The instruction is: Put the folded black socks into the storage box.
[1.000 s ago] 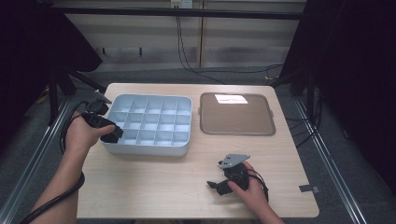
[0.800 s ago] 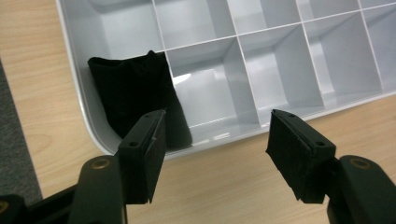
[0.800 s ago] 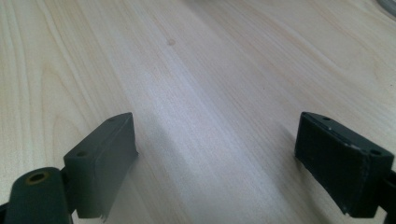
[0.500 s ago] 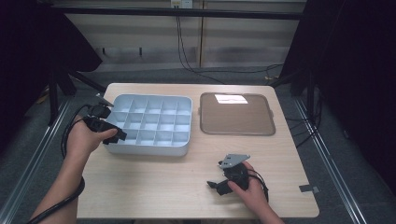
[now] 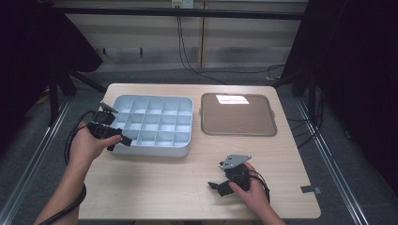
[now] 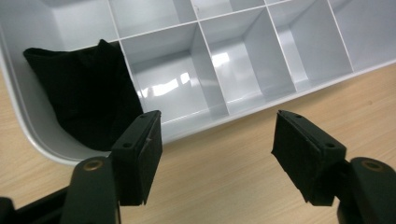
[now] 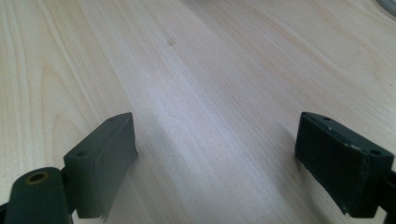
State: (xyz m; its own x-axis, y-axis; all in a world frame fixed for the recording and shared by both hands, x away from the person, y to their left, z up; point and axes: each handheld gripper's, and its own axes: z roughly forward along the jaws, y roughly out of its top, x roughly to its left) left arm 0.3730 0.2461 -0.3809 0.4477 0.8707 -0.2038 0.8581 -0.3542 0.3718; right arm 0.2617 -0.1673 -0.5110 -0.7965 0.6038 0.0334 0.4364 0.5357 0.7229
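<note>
Black soft pouch [image 6: 84,95], beanbag-like, sits slumped in corner compartment of grey divided tray [image 6: 243,60], near edge. Left gripper [image 6: 217,140] hangs just outside tray rim, jaws wide, just been opening, nothing between. Right gripper [image 7: 215,158] low over bare wooden table [image 7: 196,70], jaws wide, empty. Pouch looks light, limp, non-fragile; likely deforms under pinch. Best grab: raised upper corner or bunched middle, from above.

Glossy pale-grey plastic on the compartment tray [image 6: 243,70], its smooth walls throwing back the light. In its corner compartment lies a black cloth pouch [image 6: 84,102], matt and soft-looking. The table [image 7: 196,93] shows light wood grain, smooth with a faint sheen. The brown tray [image 5: 237,115] looks matt, with one bright glare patch.
</note>
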